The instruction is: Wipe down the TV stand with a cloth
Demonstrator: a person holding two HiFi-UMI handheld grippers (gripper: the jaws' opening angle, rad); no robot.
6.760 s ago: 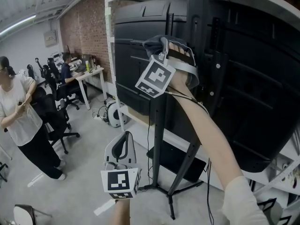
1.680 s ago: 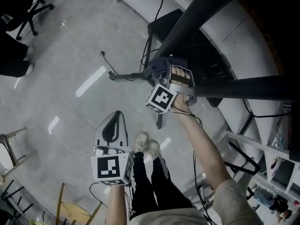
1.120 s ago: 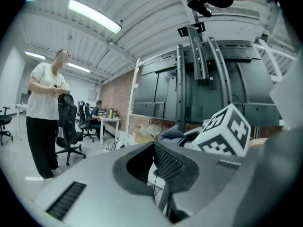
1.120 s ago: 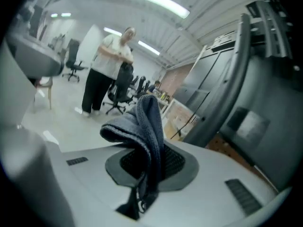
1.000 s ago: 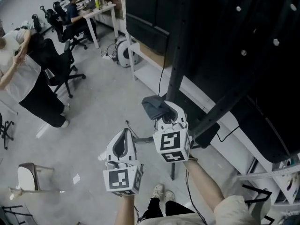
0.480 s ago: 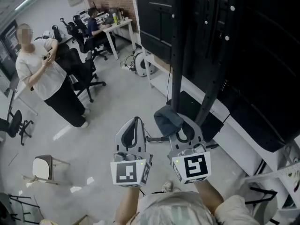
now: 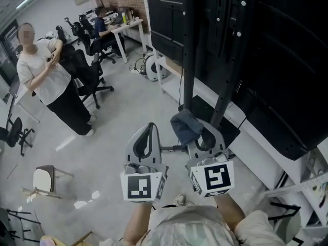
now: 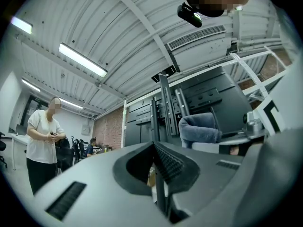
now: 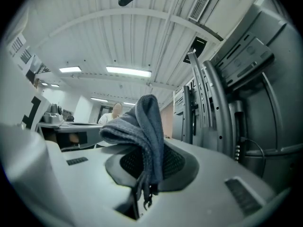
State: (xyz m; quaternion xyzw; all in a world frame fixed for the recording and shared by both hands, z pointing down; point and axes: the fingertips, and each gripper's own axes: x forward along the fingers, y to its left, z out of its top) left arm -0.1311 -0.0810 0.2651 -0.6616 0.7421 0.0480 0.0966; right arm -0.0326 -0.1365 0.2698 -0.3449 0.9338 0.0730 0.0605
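Observation:
The black TV stand rises ahead: two upright posts [image 7: 187, 45] and a flat base plate [image 7: 210, 118] on the grey floor, with the black TV [image 7: 279, 65] at the right. My right gripper [image 7: 197, 128] is shut on a blue-grey cloth [image 7: 184, 126], held low in front of the base and apart from the posts. The cloth [image 9: 144, 129] drapes over the right gripper [image 9: 142, 161], with the stand's posts [image 9: 208, 103] beyond. My left gripper [image 7: 150, 127] hangs beside it, shut and holding nothing. Its jaws [image 8: 154, 148] meet, and the cloth [image 8: 199, 128] shows to their right.
A person in a white shirt [image 7: 43, 78] stands at the left beside black office chairs [image 7: 84, 73]. A desk with a seated person [image 7: 110, 27] is at the back. A stool [image 7: 43, 179] lies at lower left. White shelving [image 7: 300, 188] runs under the TV.
The right gripper with the cloth has come down from the upper post to the stand's legs, then pulled back beside the left gripper. In the last half second both barely moved.

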